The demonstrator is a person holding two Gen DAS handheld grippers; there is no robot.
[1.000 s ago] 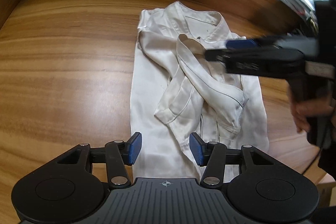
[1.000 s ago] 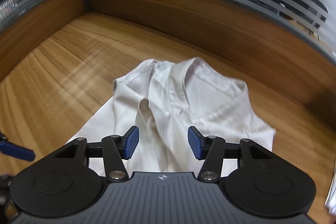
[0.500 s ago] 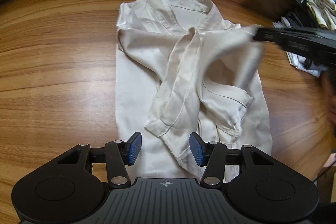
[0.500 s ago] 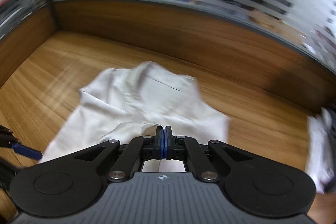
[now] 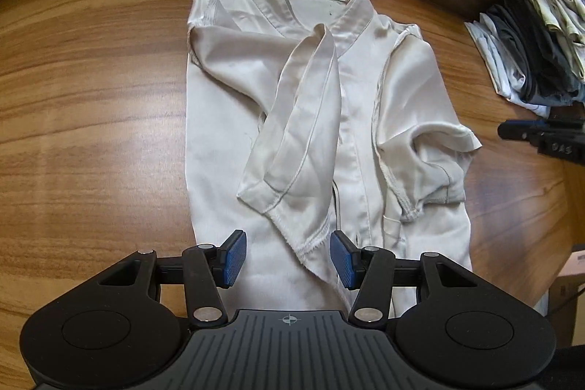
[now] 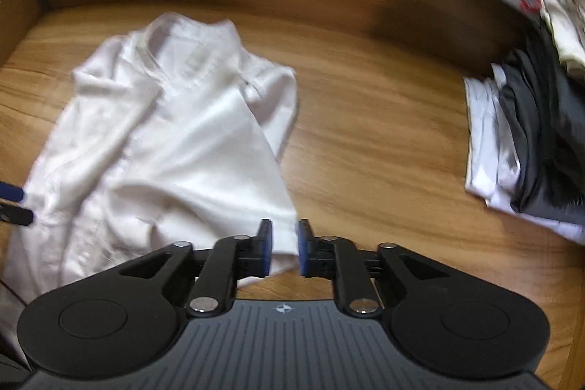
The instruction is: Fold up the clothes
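Shirt (image 5: pixel 329 119) lies flat on wood surface (image 5: pixel 91 97), left sleeve folded in. Right tool (image 6: pixel 284 249) just reopening, slightly parted, sleeve edge loose between pads, not gripped. Left tool (image 5: pixel 288 258) half open, empty, above hem. Tip: re-pinch cuff, fold in w/ 1 smooth sweep.

Pale characters are printed on the side of the right gripper (image 5: pixel 512 133), seen upside down and not clearly legible. No other text can be read.
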